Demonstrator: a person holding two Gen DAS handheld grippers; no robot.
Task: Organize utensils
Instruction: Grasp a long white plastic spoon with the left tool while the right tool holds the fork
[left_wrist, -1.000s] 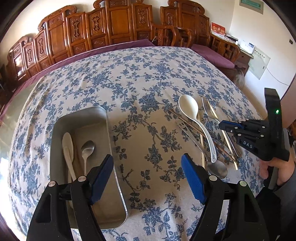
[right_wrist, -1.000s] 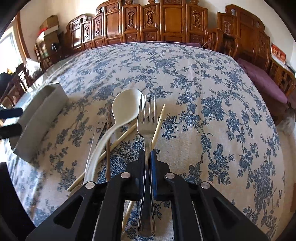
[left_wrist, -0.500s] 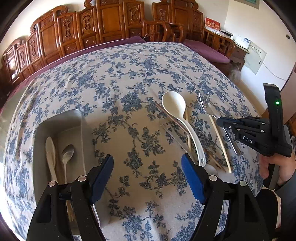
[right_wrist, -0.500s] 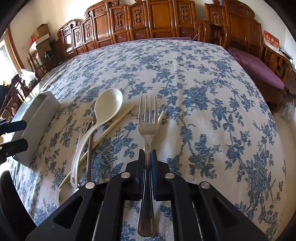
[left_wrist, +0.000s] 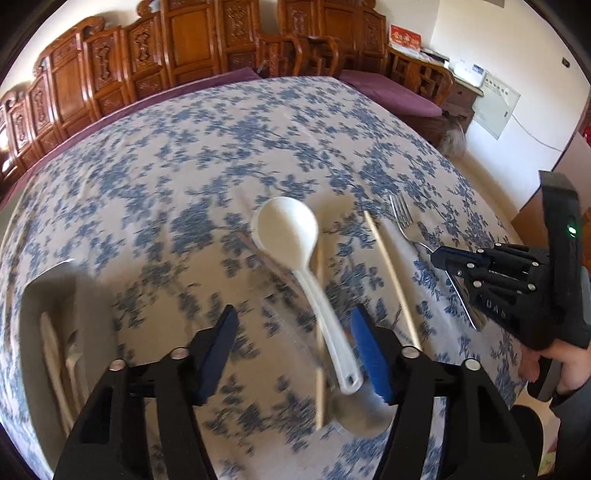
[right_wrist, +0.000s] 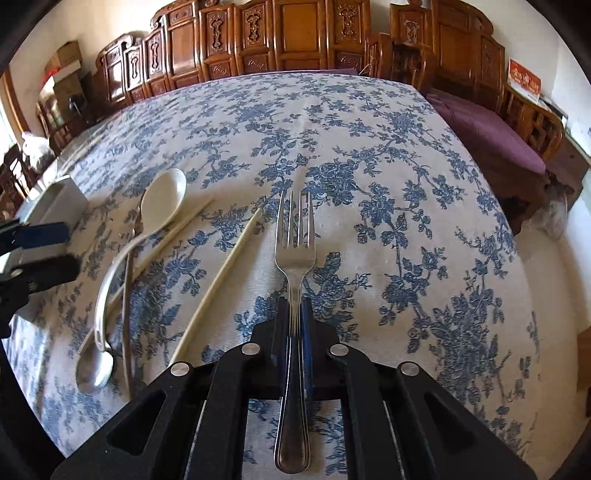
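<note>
Blue-flowered cloth (left_wrist: 221, 155) covers the whole table in the left wrist view, which is smeared by blur. The left gripper (left_wrist: 295, 347) hangs over the loose utensils with its blue pads apart; the jaws have just been closing, and the handle of the white plastic spoon (left_wrist: 295, 243) runs down between them, close to the right-hand pad, though the blur hides whether that pad touches it. Nothing is pinched there. The white spoon's bowl lies farther up the cloth, and under its handle end sits the bowl of a metal spoon (left_wrist: 360, 415). Two pale chopsticks (left_wrist: 391, 273) lie beside the white spoon, one close to its handle and one farther right. At the left edge stands a metal tray (left_wrist: 27, 314) with pale utensils inside, too blurred to name. On the right, a person's hand (left_wrist: 561, 363) holds the right gripper (left_wrist: 443, 258), whose jaws are closed on a metal fork (left_wrist: 400, 214), its tines pointing away over the cloth. Seen from the right wrist, the right gripper is clamped tight on the fork's neck, tines forward and handle end trailing back toward the camera; whether the fork touches the cloth cannot be told. Left of it lie the chopsticks, then the white spoon with its bowl toward the far side, and the metal spoon at its near end. The left gripper's pads show at the left edge, just in front of the tray. Carved wooden chairs (right_wrist: 295, 37) line the far side.
</note>
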